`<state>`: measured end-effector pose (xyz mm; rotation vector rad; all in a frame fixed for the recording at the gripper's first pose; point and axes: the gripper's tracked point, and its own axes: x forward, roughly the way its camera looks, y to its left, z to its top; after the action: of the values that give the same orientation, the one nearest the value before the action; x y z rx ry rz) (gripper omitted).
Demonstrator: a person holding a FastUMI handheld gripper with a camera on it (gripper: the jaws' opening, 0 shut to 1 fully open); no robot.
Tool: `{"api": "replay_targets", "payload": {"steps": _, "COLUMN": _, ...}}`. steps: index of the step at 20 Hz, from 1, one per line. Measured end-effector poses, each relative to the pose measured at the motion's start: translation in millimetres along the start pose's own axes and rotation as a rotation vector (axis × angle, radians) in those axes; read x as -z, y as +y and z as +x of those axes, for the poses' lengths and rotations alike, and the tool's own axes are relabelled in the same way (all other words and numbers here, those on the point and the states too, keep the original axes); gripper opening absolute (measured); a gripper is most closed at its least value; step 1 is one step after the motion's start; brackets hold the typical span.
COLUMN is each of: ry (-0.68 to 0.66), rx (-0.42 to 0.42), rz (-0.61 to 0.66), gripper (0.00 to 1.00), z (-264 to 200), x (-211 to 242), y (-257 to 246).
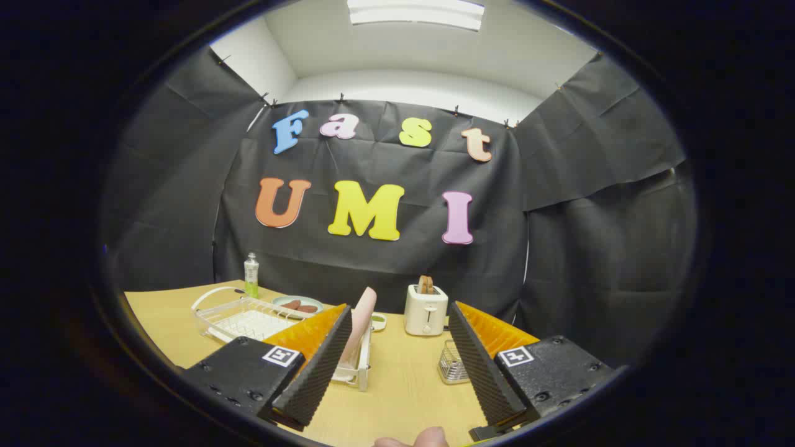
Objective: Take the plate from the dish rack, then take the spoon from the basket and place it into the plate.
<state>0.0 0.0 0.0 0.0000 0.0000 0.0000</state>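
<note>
The plate (361,323) was pale pink, the toaster (425,310) cream, the dish rack (245,320) white, the surface (404,385) light wood.

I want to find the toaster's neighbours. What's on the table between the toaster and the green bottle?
In the gripper view, between toaster and bottle: a plate of sausages, then the pink plate in its dish rack.

place: staged kitchen booth, not a real home | walls: black cloth (596,248) pinned up under white ceiling with a light panel (415,12) | desk (404,385): pale wood | kitchenware: toaster (425,309) holding bread, dish rack (245,320), soap bottle (251,275), wire basket (452,365), plate of sausages (298,304)
</note>
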Motion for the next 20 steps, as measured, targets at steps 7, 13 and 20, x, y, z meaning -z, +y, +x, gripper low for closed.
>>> {"api": "replay_targets", "payload": {"steps": 7, "ry": -0.012, "rx": -0.013, "rz": 0.008, "gripper": 1.0, "z": -1.2, "x": -2.8, "y": 0.3}}
{"api": "replay_targets", "payload": {"steps": 13, "ry": -0.007, "rx": -0.031, "rz": 0.026, "gripper": 1.0, "z": -1.4, "x": -0.2, "y": -0.3}}
{"api": "replay_targets", "payload": {"steps": 20, "ry": 0.022, "rx": -0.036, "rz": 0.036, "gripper": 1.0, "z": 4.8, "x": 5.2, "y": -4.0}}
